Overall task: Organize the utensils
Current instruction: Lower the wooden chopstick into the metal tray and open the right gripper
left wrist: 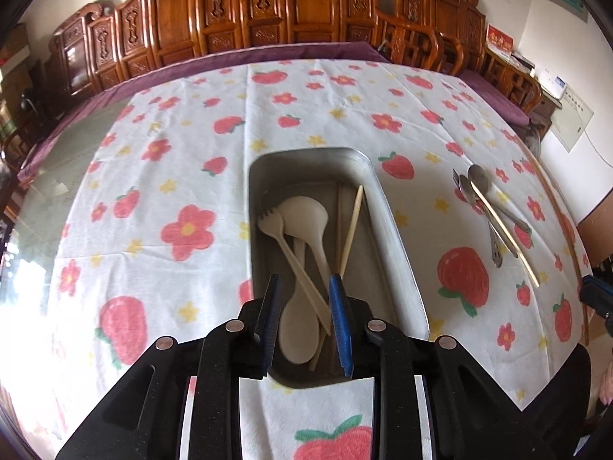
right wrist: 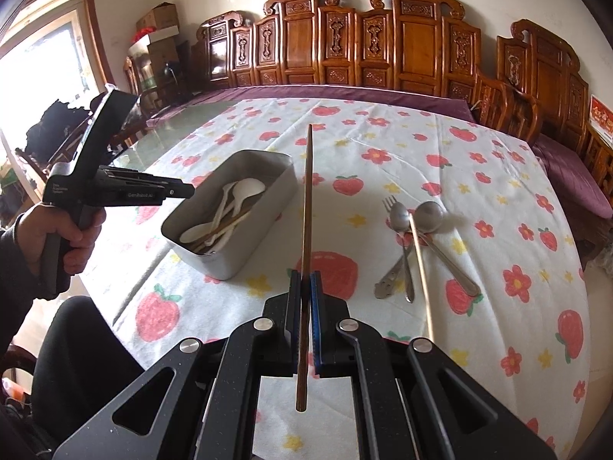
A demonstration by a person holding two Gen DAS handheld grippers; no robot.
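right hand-held gripper (right wrist: 305,287) pinching a dark wooden chopstick (right wrist: 306,230) far from its centre, may pivot or slip before reaching the steel rectangular tray (right wrist: 268,207) left of it; left hand-held gripper (left wrist: 304,287) spread, empty, above tray.

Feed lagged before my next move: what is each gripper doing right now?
Left gripper: open, holding nothing, above the metal tray.
Right gripper: shut on a dark wooden chopstick.
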